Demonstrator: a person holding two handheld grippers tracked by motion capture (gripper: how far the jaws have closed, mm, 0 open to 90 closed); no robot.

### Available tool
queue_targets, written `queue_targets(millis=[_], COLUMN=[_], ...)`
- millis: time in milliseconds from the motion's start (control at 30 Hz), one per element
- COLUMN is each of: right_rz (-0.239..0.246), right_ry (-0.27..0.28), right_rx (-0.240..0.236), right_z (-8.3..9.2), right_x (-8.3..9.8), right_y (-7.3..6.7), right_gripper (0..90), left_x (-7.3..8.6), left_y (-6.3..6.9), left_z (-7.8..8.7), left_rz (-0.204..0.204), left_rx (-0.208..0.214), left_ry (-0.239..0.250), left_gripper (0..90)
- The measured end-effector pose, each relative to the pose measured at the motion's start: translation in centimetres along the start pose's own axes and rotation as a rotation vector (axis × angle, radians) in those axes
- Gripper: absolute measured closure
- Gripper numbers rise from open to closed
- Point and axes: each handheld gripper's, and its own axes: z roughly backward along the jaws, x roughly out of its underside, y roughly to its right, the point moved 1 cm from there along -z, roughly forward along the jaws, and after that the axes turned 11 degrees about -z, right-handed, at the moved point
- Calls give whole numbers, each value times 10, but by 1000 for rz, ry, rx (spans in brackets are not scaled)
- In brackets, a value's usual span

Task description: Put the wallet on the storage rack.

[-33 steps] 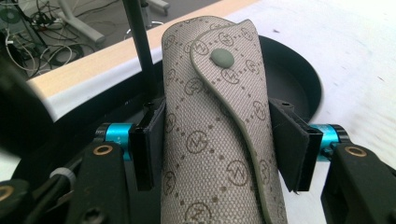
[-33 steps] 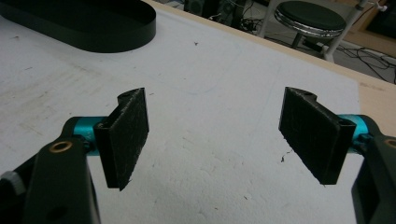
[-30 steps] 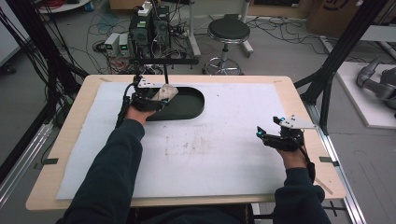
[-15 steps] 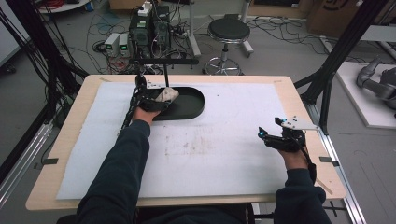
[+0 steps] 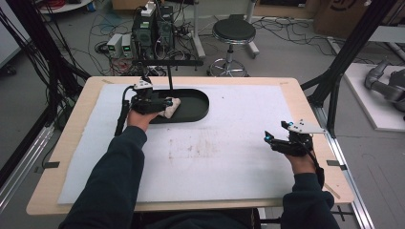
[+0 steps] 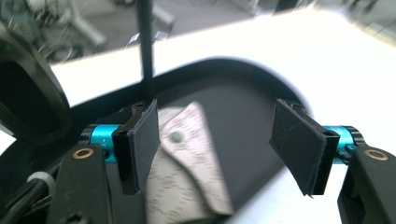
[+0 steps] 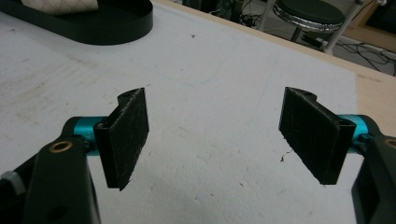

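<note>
Pouch [image 6: 187,163] in black tray [image 5: 196,102], stool [image 5: 234,31] beyond

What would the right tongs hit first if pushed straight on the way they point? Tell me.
Probably nothing soon: the right tongs stand open over bare white mat. The black tray lies off to one side of that line. Farther on comes the mat's edge; depth is hard to judge.

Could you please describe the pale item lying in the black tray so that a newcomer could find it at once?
On the white-covered table, find the black oval tray at the far left. In its left end, beside the left gripper, lies a small cream patterned pouch with a round stud, the tray's one pale thing.
</note>
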Motion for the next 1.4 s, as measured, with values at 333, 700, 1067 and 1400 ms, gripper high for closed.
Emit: queue_targets(millis=[333, 700, 1067, 1400], right_rz=[4, 33, 38, 39], right_ry=[-17, -7, 1, 2], right_rx=[-28, -34, -39, -35], right_z=[-3, -2, 1, -1], right_x=[2, 1, 1, 1], right_y=[-1, -5, -11, -11], right_gripper=[233, 226, 220, 220], left_x=[24, 60, 76, 79], left_y=[14, 22, 18, 17], left_z=[66, 109, 122, 122], left_rz=[-17, -130, -116, -109], left_rx=[0, -122, -163, -169], left_ry=[105, 155, 169, 157], left_gripper=[212, 205, 193, 199])
